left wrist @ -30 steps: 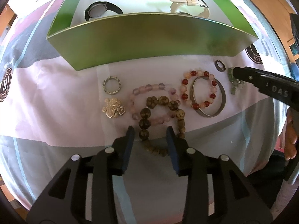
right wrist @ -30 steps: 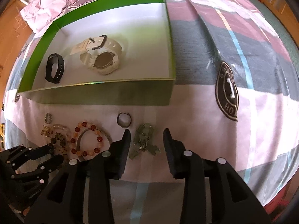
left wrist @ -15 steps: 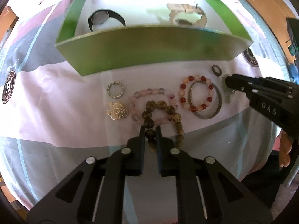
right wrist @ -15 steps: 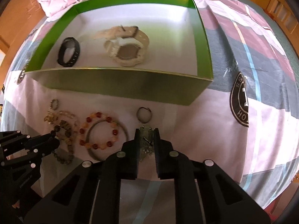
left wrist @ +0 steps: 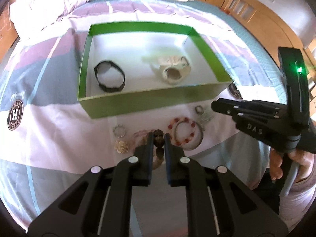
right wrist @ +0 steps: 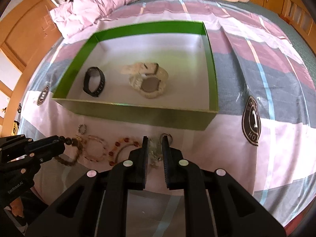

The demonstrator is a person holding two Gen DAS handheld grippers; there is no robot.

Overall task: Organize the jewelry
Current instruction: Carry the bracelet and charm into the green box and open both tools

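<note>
Left gripper [left wrist: 158,138] is clamped on a brown beaded bracelet [left wrist: 159,140], while the right gripper [right wrist: 153,146] is closed around a tangled silver chain [right wrist: 154,152], both above a striped bedspread [right wrist: 266,138]. Behind them a green box [right wrist: 138,116] holds a cream watch [right wrist: 148,82] and a black band [right wrist: 94,84]. A red beaded bracelet [left wrist: 182,127], metal bangle [left wrist: 194,146], pink bracelet [right wrist: 96,148] and small rings [left wrist: 119,132] lie in front of the box.

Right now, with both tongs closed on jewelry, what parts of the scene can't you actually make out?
- Left wrist view: the dark bead bracelet is mostly hidden between the left tongs.
- Right wrist view: the silver piece in the right tongs is blurred and half covered; its type is unclear.
- Left wrist view: the cream watch in the green box is smeared; its dial is unreadable.
- Right wrist view: the ring is partly behind a finger.
</note>
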